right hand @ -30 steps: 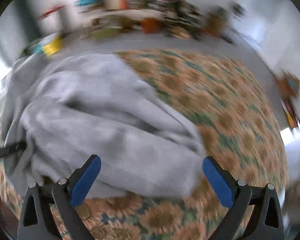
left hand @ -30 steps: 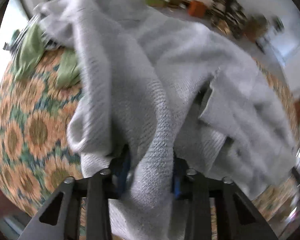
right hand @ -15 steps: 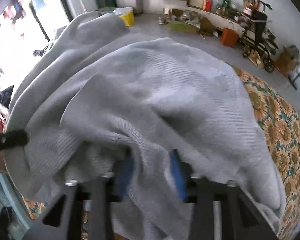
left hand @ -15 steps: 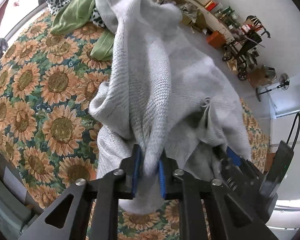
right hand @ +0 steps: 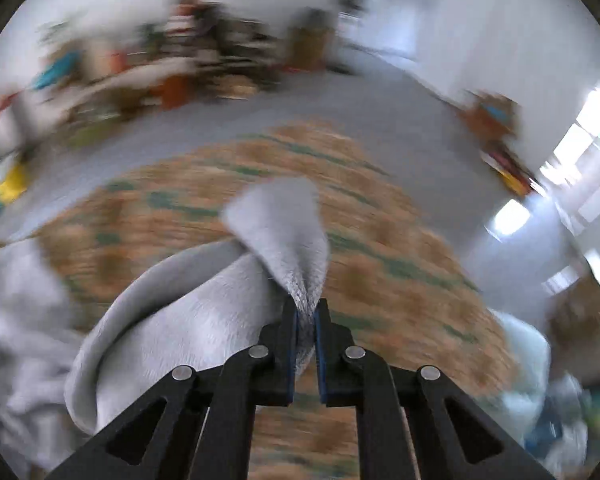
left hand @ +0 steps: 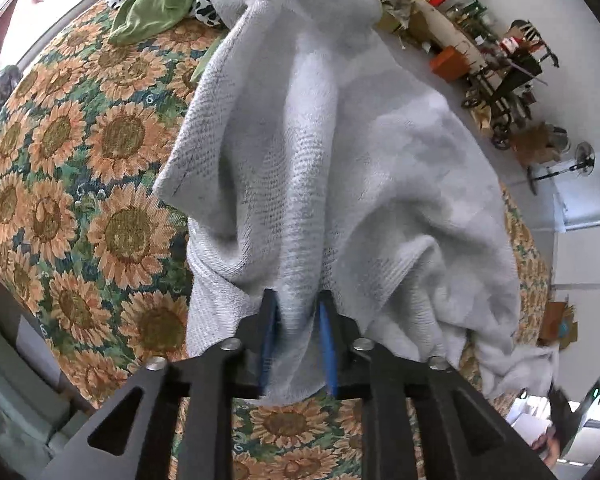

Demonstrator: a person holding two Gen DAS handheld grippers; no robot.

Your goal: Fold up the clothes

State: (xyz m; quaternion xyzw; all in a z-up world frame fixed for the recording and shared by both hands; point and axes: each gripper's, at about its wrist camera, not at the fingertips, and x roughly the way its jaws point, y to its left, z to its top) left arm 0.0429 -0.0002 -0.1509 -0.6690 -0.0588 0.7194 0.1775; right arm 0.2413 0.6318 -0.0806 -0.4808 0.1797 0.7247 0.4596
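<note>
We see the left tool [left hand: 296, 320] with its blue pads a little apart, a thick fold of the grey knit garment [left hand: 340, 152] bunched between them and pressed on both sides; its jaws have just been opening slightly around that fold. The garment hangs up and away from the pads, draping over the sunflower bedspread [left hand: 112, 232] toward the far side. At the far left of the bed lie a green cloth [left hand: 156, 4] and, just beside it, a black-and-white spotted cloth [left hand: 208, 8], both partly under the garment's far edge.

In the right wrist view, heavily blurred, the right tool [right hand: 307, 320] is clamped nearly closed on a thin edge of the same garment [right hand: 288, 236], which fans out beyond the pads and trails to the near left over the bedspread [right hand: 400, 280].

On the far floor a shelf [left hand: 432, 8] carries boxes; we cannot tell what they hold.
</note>
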